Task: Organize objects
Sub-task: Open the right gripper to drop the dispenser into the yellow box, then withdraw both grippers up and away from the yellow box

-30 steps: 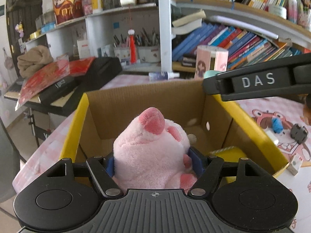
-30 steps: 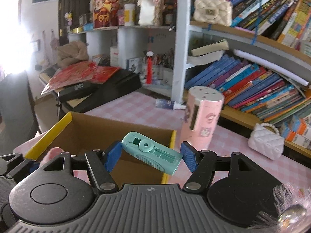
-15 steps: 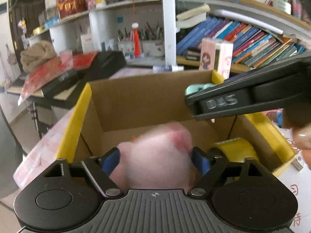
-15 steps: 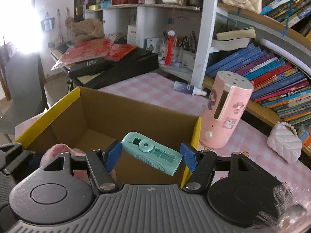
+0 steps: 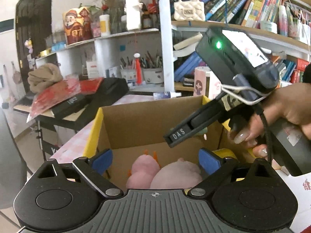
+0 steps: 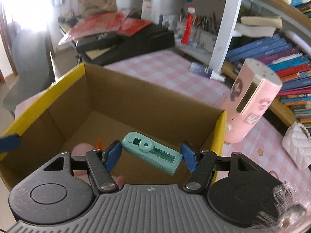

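while left tongs (image 5: 155,160) gape, right tongs (image 6: 150,154) clamp clip (image 6: 152,152).

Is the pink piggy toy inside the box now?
Inside. The pink plush toy lies on the cardboard box floor, free between the open left claw pads.

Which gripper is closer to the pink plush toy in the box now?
Left. The left gripper, jaws just opened, hangs directly above the pink plush toy. The right gripper holds a teal clip higher over the box.
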Demonstrator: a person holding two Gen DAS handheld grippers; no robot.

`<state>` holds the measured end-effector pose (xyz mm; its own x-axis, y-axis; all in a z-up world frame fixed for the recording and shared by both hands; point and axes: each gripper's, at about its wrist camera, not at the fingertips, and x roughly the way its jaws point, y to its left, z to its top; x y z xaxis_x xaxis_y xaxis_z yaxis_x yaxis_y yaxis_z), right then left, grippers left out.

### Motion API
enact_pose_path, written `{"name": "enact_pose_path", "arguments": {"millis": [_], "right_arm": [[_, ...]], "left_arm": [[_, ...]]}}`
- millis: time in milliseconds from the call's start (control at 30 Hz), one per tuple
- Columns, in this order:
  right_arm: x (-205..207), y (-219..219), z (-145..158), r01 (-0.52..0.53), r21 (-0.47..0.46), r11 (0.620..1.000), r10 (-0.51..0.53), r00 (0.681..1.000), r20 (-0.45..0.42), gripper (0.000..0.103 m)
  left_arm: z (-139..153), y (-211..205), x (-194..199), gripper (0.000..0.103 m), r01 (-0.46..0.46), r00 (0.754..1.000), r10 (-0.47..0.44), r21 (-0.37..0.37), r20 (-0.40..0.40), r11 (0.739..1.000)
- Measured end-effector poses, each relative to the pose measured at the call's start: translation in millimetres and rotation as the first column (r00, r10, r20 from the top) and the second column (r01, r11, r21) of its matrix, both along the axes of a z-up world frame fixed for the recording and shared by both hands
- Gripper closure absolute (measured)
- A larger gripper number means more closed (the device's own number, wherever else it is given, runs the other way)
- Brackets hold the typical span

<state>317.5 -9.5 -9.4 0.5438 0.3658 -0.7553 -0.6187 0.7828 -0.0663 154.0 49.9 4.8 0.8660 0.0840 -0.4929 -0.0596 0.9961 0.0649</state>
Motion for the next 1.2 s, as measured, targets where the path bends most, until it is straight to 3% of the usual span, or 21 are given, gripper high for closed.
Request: {"name": "enact_pose_path", "arguments": {"millis": [433, 533, 933, 1200], "right_arm": [[-1, 10, -7, -0.039, -0.066, 0.997, 0.037, 0.999, -0.029, 0.036], [-4, 7, -3, -0.036, -0.042, 0.998, 0.036, 0.999, -0.008, 0.029], [-45, -23, 41, 0.03, 0.096, 0.995, -0.041, 0.993, 0.114, 0.028], [-93, -53, 67, 0.117, 0.181, 0.977, -0.159, 0.958, 0.239, 0.028]], "left_arm": [[6, 14, -17, 0.006, -0.062, 0.998, 0.063, -0.038, 0.024, 0.997], [8, 17, -20, 0.006, -0.074, 0.997, 0.075, -0.047, 0.029, 0.996], [17, 33, -35, 0.005, -0.103, 0.992, 0.109, -0.09, 0.065, 0.991], [25, 40, -46, 0.005, -0.124, 0.99, 0.131, -0.117, 0.053, 0.985]]}}
